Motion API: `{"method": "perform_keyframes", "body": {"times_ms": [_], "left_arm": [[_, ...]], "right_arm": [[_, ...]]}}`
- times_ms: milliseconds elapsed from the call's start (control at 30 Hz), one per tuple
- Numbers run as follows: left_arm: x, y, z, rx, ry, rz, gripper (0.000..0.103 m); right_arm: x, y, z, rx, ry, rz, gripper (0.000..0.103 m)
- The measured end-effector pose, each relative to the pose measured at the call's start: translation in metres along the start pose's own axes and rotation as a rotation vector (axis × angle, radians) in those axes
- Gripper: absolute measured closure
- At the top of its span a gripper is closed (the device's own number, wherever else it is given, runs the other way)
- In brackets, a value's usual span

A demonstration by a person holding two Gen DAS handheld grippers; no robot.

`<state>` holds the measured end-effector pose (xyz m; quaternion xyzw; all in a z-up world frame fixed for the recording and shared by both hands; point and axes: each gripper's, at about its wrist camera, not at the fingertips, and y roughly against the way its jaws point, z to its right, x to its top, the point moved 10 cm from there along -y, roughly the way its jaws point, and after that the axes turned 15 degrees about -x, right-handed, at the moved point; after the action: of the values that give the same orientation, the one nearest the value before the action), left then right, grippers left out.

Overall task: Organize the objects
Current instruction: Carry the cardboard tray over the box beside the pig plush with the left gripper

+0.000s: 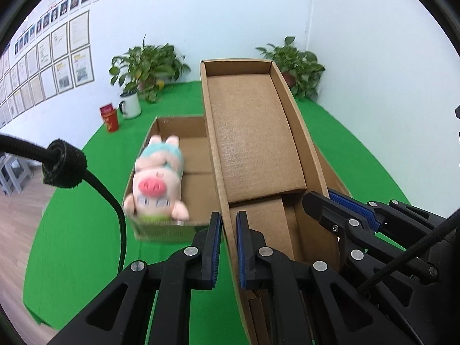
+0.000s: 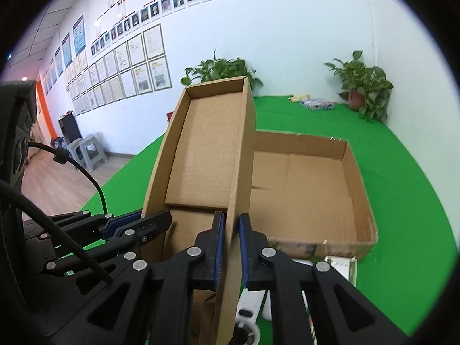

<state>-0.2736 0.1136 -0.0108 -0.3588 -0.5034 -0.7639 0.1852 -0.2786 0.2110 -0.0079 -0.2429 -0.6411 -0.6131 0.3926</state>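
Now both hand-held grippers (image 1: 228,247) (image 2: 231,248) clamp lid (image 1: 253,132) walls

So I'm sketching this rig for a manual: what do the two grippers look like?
Both the left gripper and the right gripper are matte black linkages joined by round silver pins, each with two flat fingers faced in ribbed blue pads. A black braided cable bound with a hook-and-loop strap loops past the left one.

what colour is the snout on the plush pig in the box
Bright pink-red, on a pale pink plush pig; it shows only in the left wrist view.
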Motion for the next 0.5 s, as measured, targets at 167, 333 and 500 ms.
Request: {"method": "perform_keyframes", "body": {"times_ms": [167,333,500], "left_arm": [[0.030,-0.003,-0.012,-0.003,-0.012,0.024,0.096],[0.060,-0.015,-0.027,-0.013,-0.017,0.021,0.096],[0.089,-0.029,-0.038,-0.021,-0.035,0.007,0.096]], "right_arm": [[0.018,-0.014,0.000,-0.004,-0.019,0.006,0.094],[0.036,-0.026,-0.004,-0.012,-0.023,0.008,0.093],[0.057,-0.043,-0.001,-0.019,-0.045,0.003,0.093]]}}
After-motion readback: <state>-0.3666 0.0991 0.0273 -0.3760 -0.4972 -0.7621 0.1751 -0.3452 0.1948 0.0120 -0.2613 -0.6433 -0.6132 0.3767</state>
